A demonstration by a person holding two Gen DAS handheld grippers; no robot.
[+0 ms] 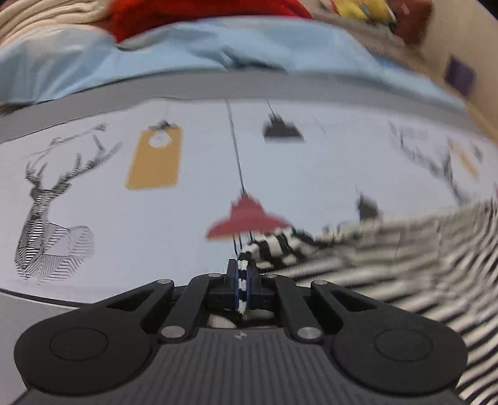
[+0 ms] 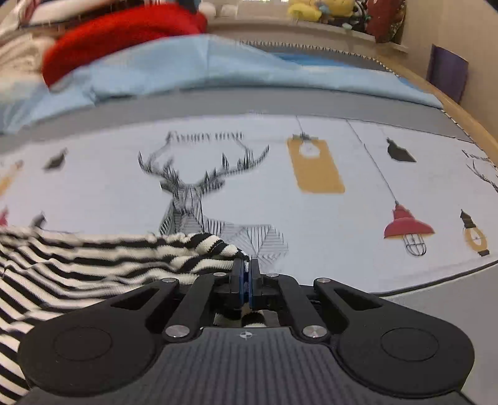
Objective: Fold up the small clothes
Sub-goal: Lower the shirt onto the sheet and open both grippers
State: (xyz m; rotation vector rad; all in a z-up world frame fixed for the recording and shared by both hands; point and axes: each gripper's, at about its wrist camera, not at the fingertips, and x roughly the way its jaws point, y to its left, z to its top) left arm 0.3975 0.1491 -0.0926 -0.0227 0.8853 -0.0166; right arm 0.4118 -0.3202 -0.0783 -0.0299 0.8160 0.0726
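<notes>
Left claw [image 1: 242, 280] pressed together on a corner of the striped garment [image 1: 389, 249]; white-and-black knit shows squeezed between the blue pads. From this claw the cloth runs off to the right and near side, so the left hand has the garment's left end. Left view is smeared; details at its right edge not legible. Right claw [image 2: 246, 282] likewise pinching a striped corner, with a little fabric bunched behind the pads; here the garment [image 2: 93, 258] spreads away to the left and near. Judged from both views: the long axis of the held edge runs left to right between the two claws, each hand at its own end, neither nearer the middle. The garment lies on the near part of the printed mat [image 2: 311, 218], covering the lower part of a deer print [image 2: 199, 190]. Far of the held edge the mat is open, with only flat printed lamps and tags, so a fold carried away from the person would meet nothing on the way. Farther off: crumpled light blue cloth [image 2: 218, 68] across the far side, a red garment [image 2: 124, 34] beyond it to the left, soft toys [image 2: 326, 7] on a far ledge to the right. Edge appears slack between the claws; likely wants tension before it is laid over.
</notes>
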